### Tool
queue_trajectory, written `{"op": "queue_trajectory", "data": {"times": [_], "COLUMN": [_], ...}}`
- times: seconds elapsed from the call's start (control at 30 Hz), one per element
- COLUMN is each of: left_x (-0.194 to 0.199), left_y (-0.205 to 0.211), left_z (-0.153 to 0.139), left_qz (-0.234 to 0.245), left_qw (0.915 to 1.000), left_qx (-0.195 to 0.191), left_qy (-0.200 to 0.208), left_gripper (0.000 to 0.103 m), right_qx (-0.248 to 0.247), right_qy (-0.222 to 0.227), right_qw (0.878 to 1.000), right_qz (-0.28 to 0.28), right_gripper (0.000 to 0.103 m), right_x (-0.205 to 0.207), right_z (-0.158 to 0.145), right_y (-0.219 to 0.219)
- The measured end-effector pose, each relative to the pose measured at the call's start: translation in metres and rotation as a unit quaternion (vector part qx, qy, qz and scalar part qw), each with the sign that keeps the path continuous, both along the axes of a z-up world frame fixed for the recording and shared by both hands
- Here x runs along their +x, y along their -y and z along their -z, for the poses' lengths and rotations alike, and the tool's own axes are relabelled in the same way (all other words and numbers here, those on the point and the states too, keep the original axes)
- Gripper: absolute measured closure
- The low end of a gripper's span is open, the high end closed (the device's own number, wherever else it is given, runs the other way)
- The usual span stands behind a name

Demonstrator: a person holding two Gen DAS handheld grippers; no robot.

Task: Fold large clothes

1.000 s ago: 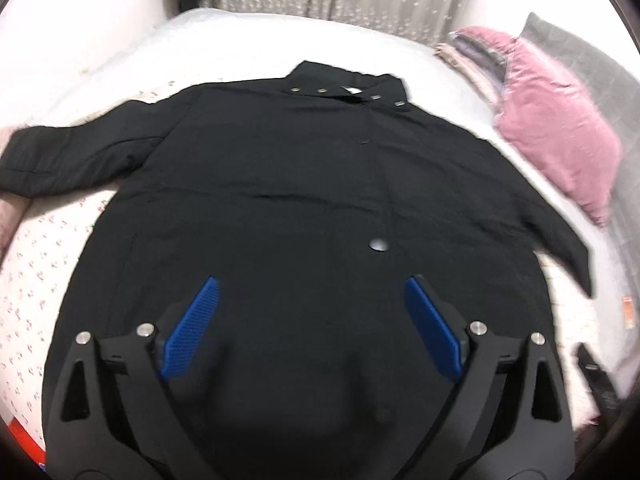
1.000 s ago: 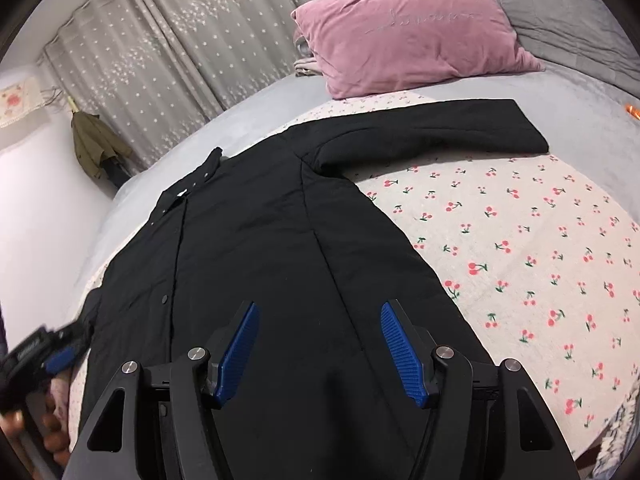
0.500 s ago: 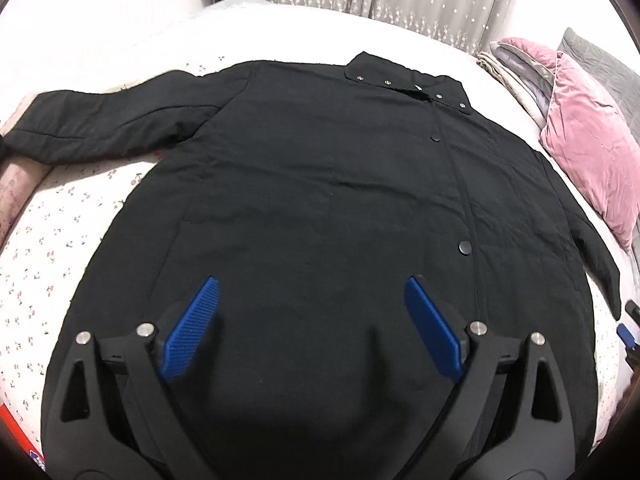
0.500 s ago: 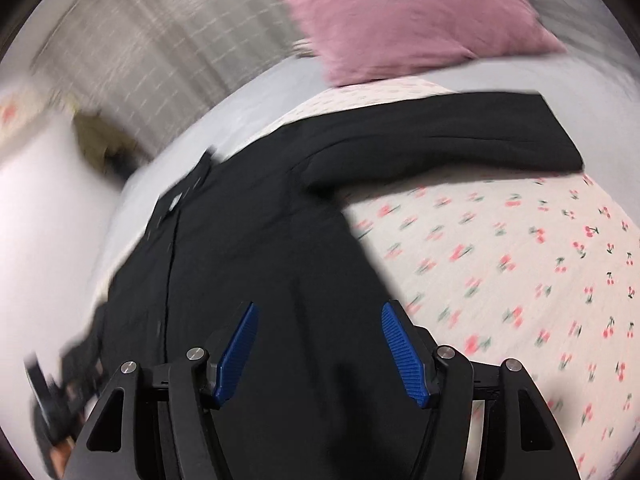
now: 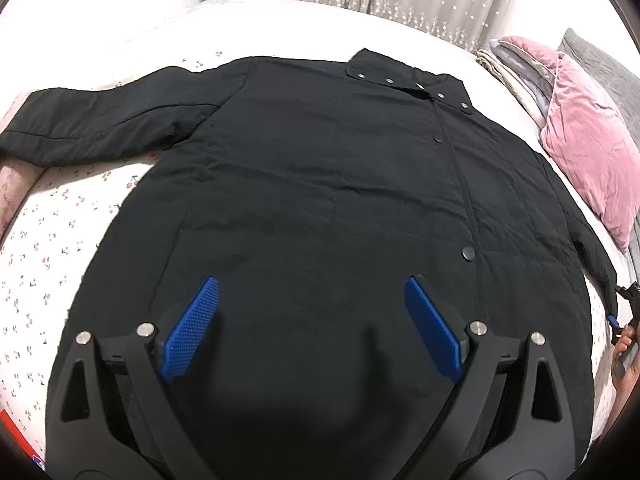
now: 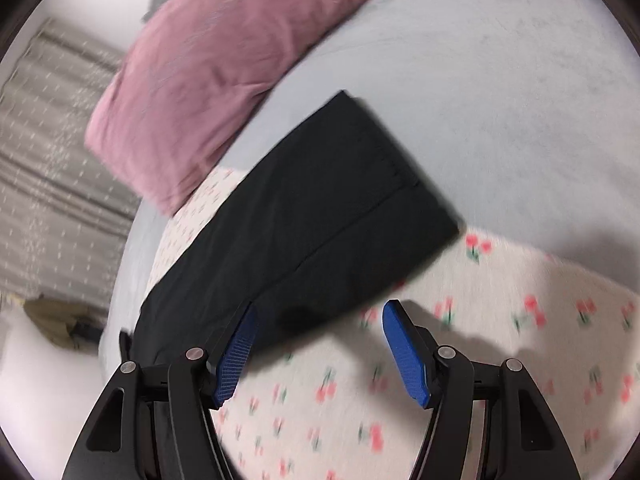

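Left wrist view showed the black coat (image 5: 320,184) spread flat, front up, on the bed (image 5: 48,248). Left claw (image 5: 312,320) hovered over the hem, jaws apart, empty. Right claw (image 6: 316,348), also apart and empty, sat near the right sleeve's cuff (image 6: 384,168). Coat judged padded, soft, bulky; cuff edge looked the best hold.

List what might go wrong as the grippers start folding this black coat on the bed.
1. The right gripper, open, sits at the sleeve edge; it might pinch the cherry-print sheet too.
2. The pink pillow lies beside that sleeve, so a fold could snag it.
3. The left gripper is open over the coat body; thick fabric may slip.
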State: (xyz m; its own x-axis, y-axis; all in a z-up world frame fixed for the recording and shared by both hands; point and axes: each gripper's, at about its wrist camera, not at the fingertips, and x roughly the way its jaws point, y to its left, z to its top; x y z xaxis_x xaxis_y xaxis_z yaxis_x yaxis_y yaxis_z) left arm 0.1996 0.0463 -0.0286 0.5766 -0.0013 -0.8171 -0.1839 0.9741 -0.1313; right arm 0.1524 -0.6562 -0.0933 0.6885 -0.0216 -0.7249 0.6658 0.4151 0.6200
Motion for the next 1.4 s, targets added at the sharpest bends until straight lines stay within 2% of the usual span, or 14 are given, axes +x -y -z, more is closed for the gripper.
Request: {"op": "queue_trajectory", "data": {"times": [0.1,0.2,0.37,0.47,0.6,0.67,0.77,0.87,0.93,0.97,1.07,1.1,1.27,1.4], "left_x": [0.006,0.013,0.018,0.02,0.02,0.018,0.016,0.015,0.015,0.015,0.014,0.013,0.011,0.01], "left_y": [-0.007,-0.017,-0.035,-0.056,-0.083,-0.094,-0.097,-0.101,-0.106,-0.108,-0.114,-0.115,-0.122,-0.126], "left_z": [0.001,0.005,0.005,0.0,-0.003,-0.003,-0.006,-0.008,-0.007,-0.006,-0.004,-0.004,-0.005,-0.003], "left_qz": [-0.013,-0.031,-0.049,-0.075,-0.101,-0.112,-0.115,-0.121,-0.127,-0.129,-0.134,-0.134,-0.139,-0.141], "left_qw": [0.9999,0.9995,0.9988,0.9971,0.9946,0.9925,0.9913,0.991,0.99,0.9893,0.9872,0.987,0.9852,0.9822], "left_qx": [0.011,0.004,0.0,-0.003,-0.026,-0.047,-0.063,-0.055,-0.06,-0.066,-0.086,-0.088,-0.098,-0.124], "left_qy": [0.001,-0.008,-0.005,0.004,0.006,0.005,0.01,0.017,0.016,0.015,0.011,0.011,0.014,0.009], "left_gripper": [0.009,0.009,0.009,0.009,0.009,0.009,0.009,0.009,0.009,0.009,0.009,0.009,0.009,0.009], "right_qx": [-0.041,-0.103,-0.163,-0.208,-0.319,-0.353,-0.45,-0.503,-0.536,-0.553,-0.574,-0.575,-0.538,-0.507], "right_qy": [-0.009,-0.047,-0.029,0.008,0.038,0.043,0.04,0.074,0.097,0.116,0.128,0.118,0.016,-0.023], "right_qw": [0.999,0.994,0.986,0.978,0.947,0.934,0.888,0.845,0.81,0.783,0.733,0.721,0.701,0.703], "right_qz": [0.009,0.003,0.012,0.023,0.001,-0.016,-0.08,-0.168,-0.218,-0.258,-0.343,-0.367,-0.469,-0.499], "right_gripper": [0.039,0.09,0.094,0.095,0.095,0.096,0.096,0.096,0.095,0.096,0.095,0.095,0.094,0.091], "right_x": [0.019,0.042,0.052,0.051,0.069,0.081,0.11,0.128,0.138,0.141,0.152,0.156,0.188,0.194], "right_z": [-0.005,-0.014,-0.048,-0.093,-0.179,-0.202,-0.224,-0.231,-0.23,-0.226,-0.2,-0.185,-0.084,-0.029], "right_y": [0.002,-0.009,-0.015,-0.024,-0.072,-0.094,-0.163,-0.249,-0.308,-0.354,-0.455,-0.484,-0.575,-0.583]}}
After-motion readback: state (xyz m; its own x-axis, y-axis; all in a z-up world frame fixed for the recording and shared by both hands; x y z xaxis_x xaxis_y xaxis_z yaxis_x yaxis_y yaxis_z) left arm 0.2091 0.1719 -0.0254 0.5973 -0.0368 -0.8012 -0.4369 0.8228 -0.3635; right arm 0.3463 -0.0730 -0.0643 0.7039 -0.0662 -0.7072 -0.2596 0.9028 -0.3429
